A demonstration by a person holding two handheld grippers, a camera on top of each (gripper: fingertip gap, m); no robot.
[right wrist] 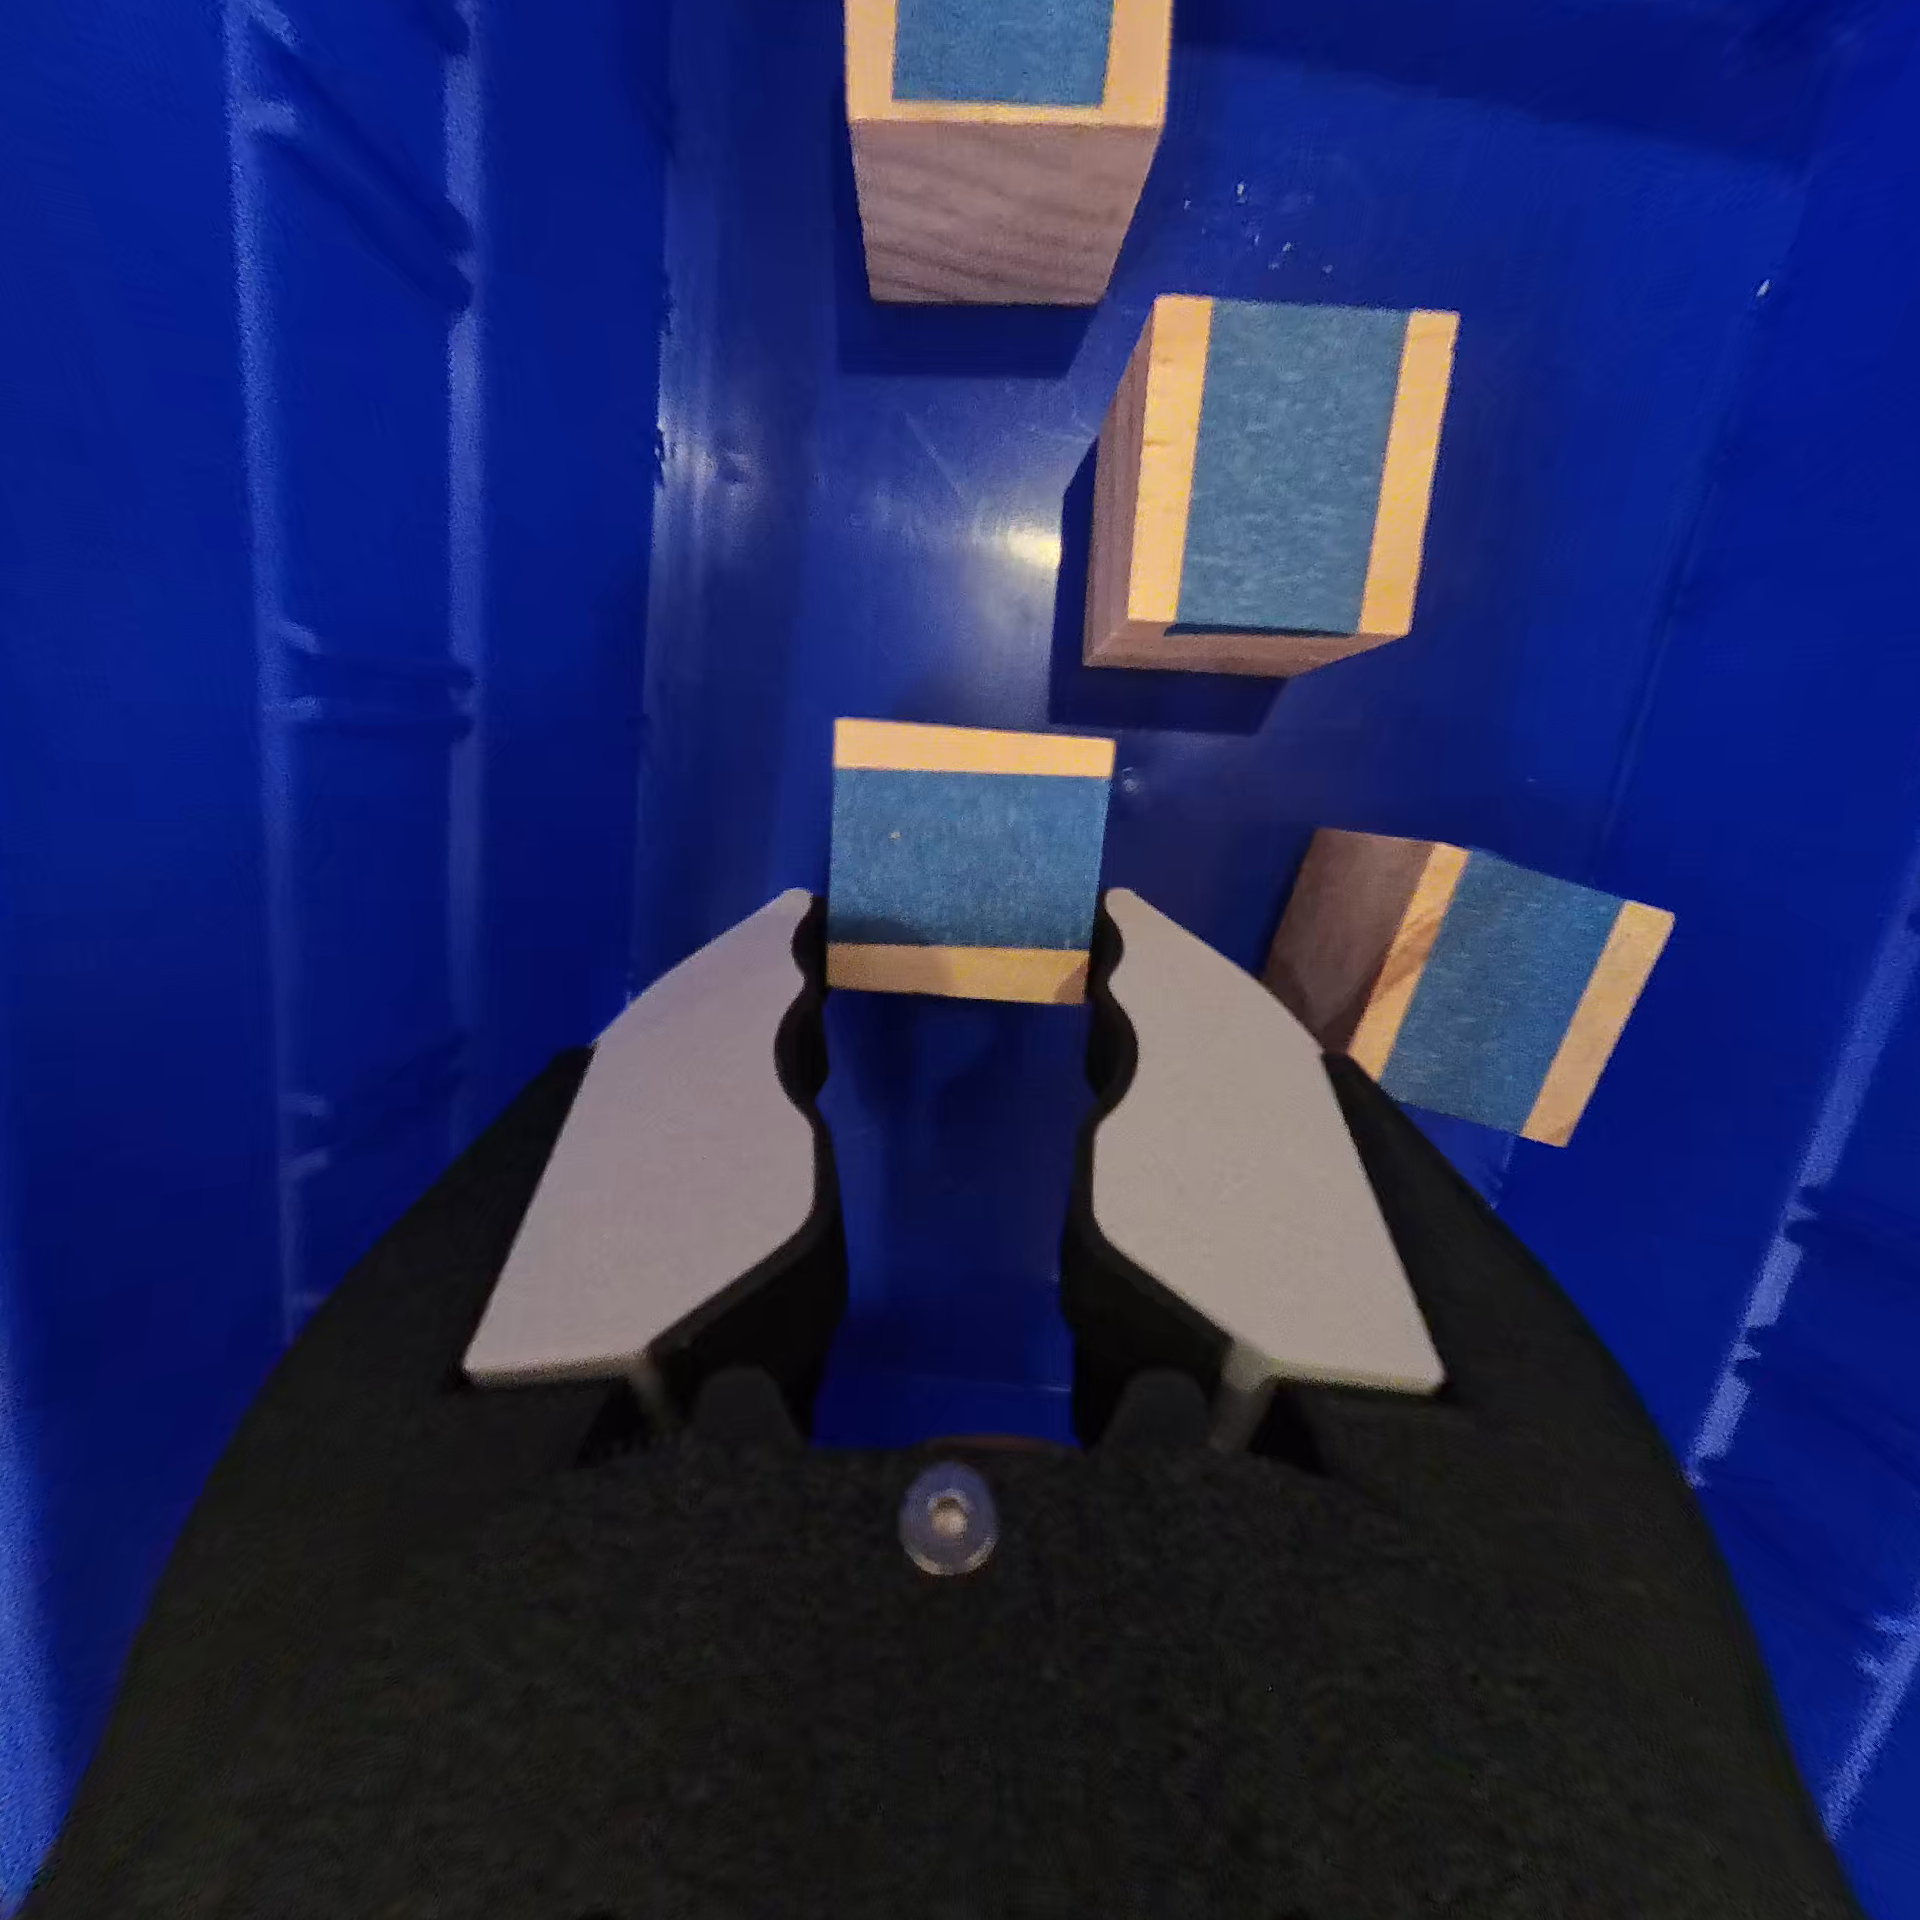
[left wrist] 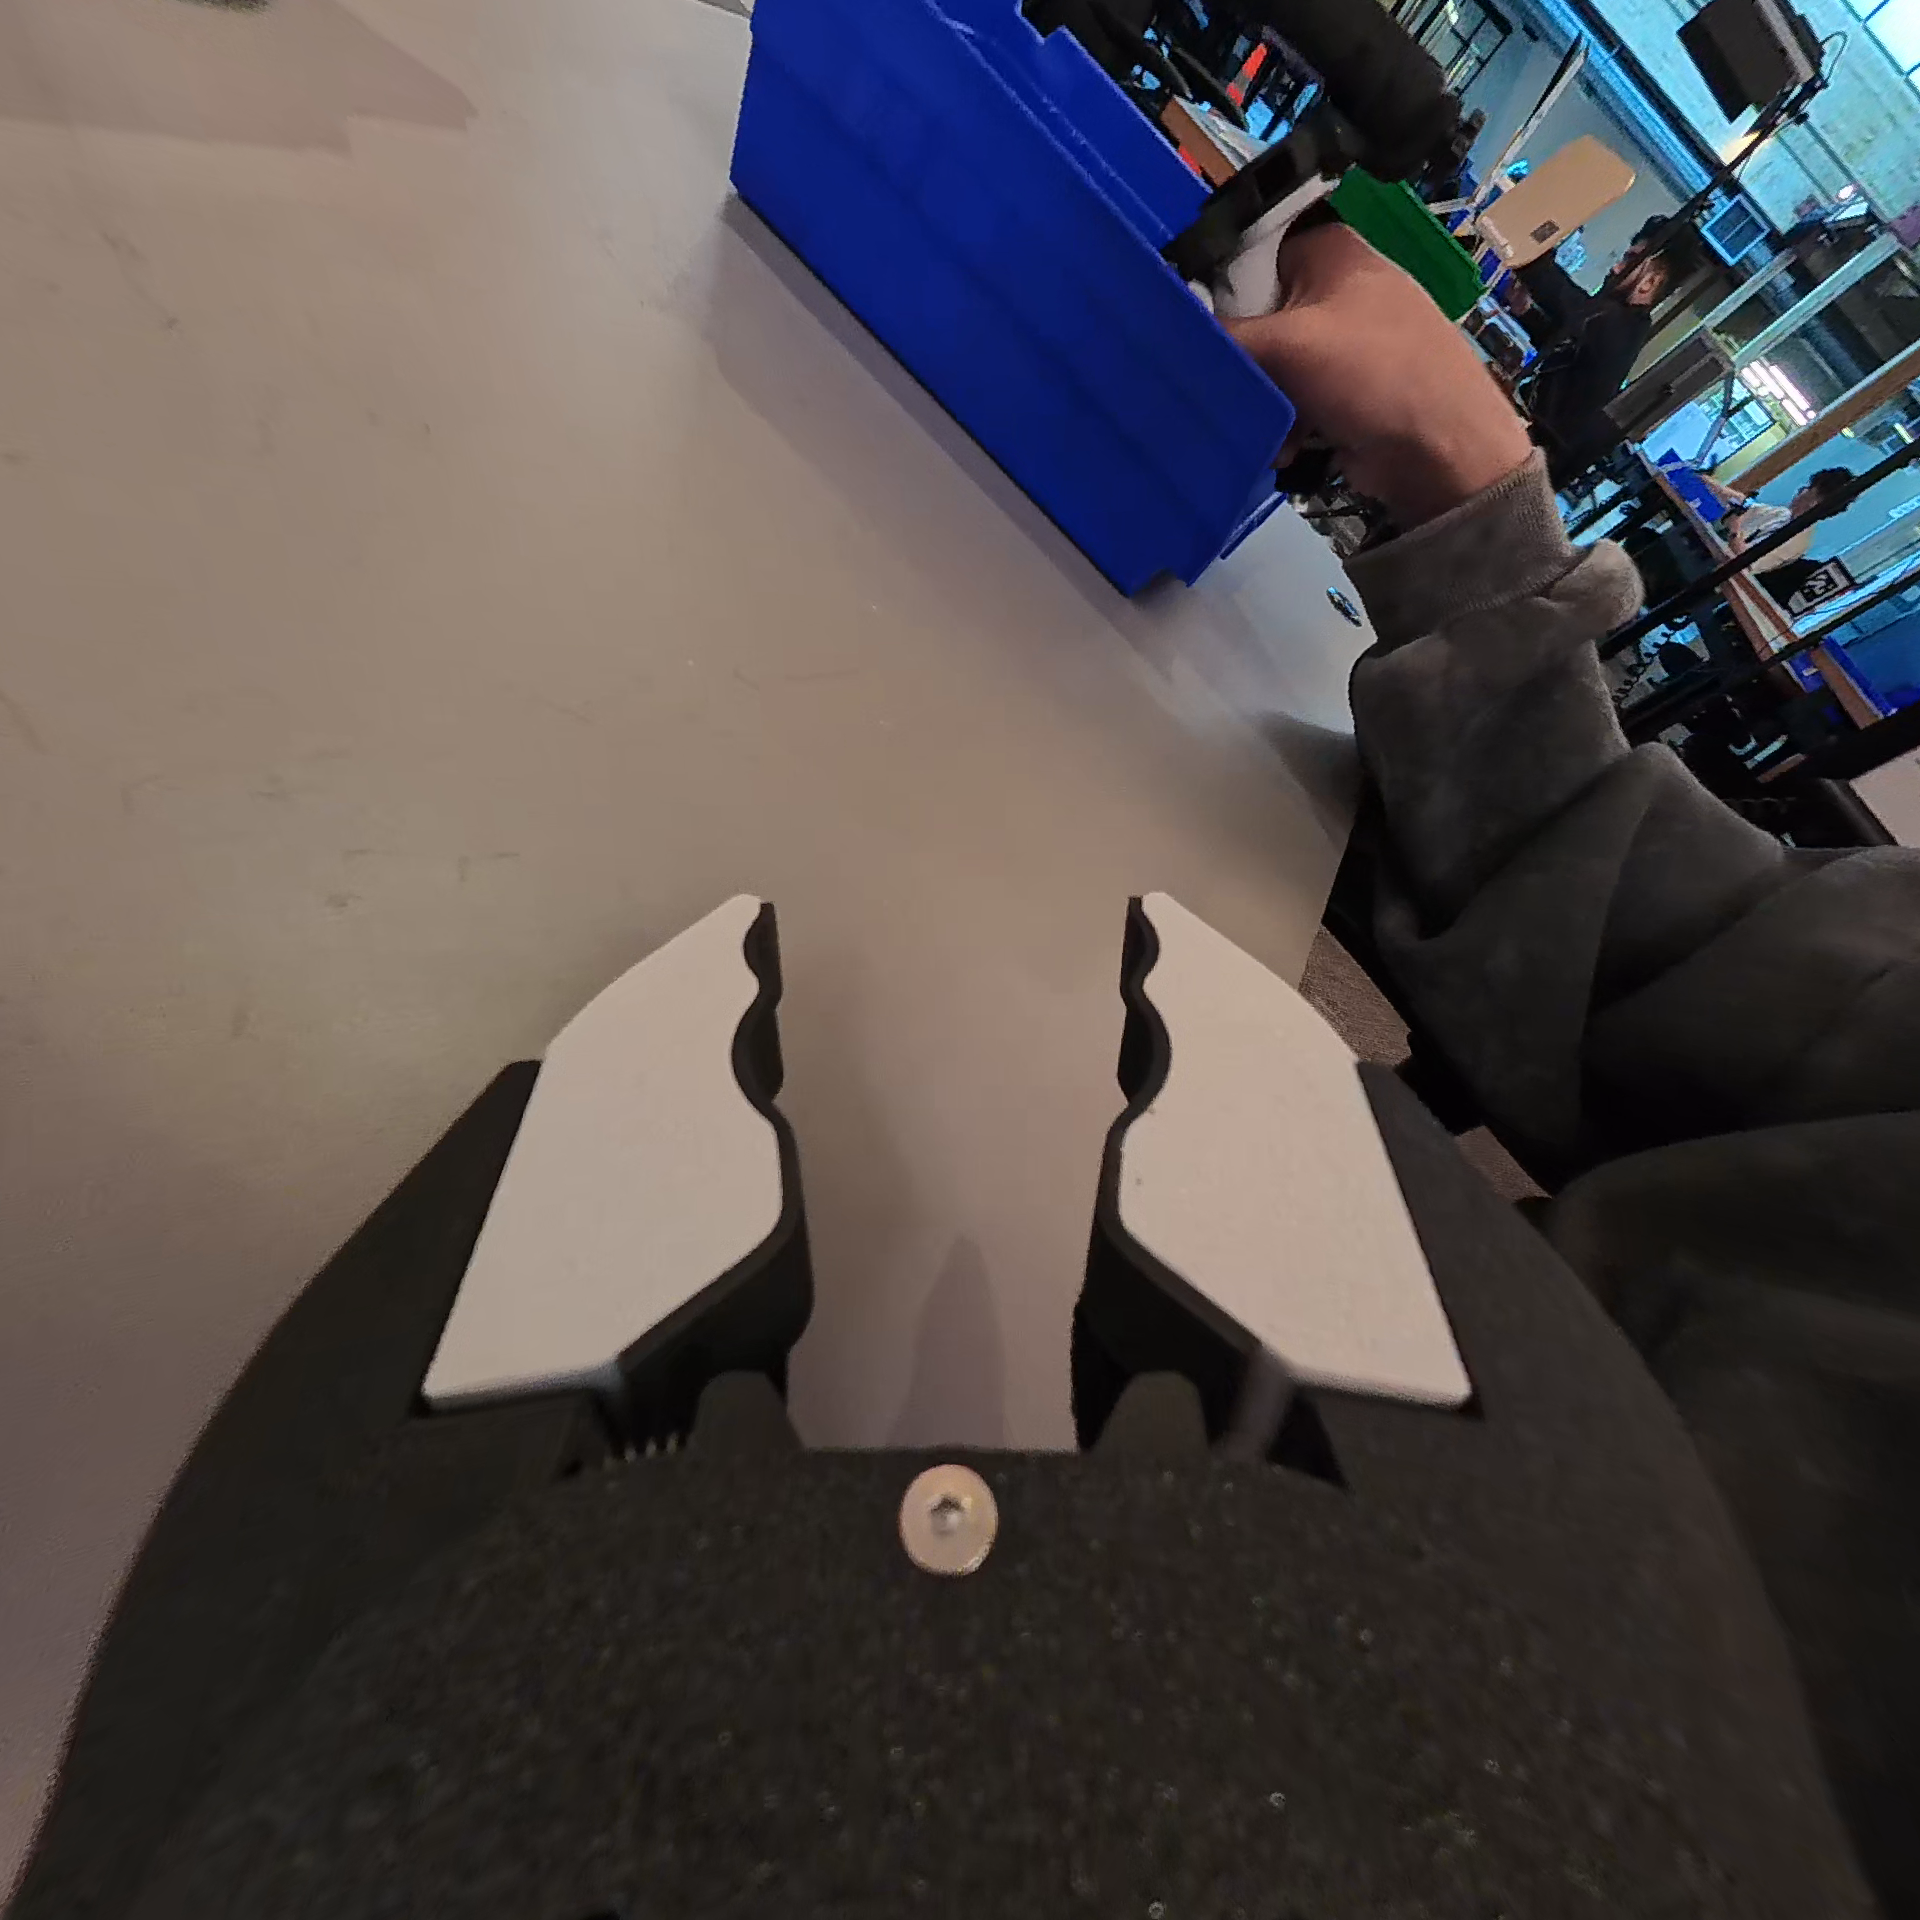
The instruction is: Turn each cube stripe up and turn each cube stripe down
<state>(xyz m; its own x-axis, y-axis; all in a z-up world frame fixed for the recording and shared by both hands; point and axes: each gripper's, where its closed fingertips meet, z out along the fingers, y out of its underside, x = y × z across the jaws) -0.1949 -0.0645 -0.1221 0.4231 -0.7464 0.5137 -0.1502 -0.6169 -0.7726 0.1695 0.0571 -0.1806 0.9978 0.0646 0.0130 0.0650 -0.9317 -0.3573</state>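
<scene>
Several wooden cubes with a blue stripe lie in a blue bin (right wrist: 416,727), all stripe up. My right gripper (right wrist: 958,914) reaches down into the bin, and its fingertips press both sides of the nearest cube (right wrist: 966,852). Another cube (right wrist: 1288,468) lies beyond it to the right, a third (right wrist: 1003,156) at the far end, and one more (right wrist: 1496,987) tilted at the near right. My left gripper (left wrist: 951,914) is open and empty over the grey table (left wrist: 416,623), apart from the bin (left wrist: 987,260).
In the left wrist view a hand (left wrist: 1371,374) in a grey sleeve (left wrist: 1507,675) holds the right gripper over the bin's rim. A green bin (left wrist: 1403,229) stands behind. The table edge runs along the right, with workbenches and people beyond.
</scene>
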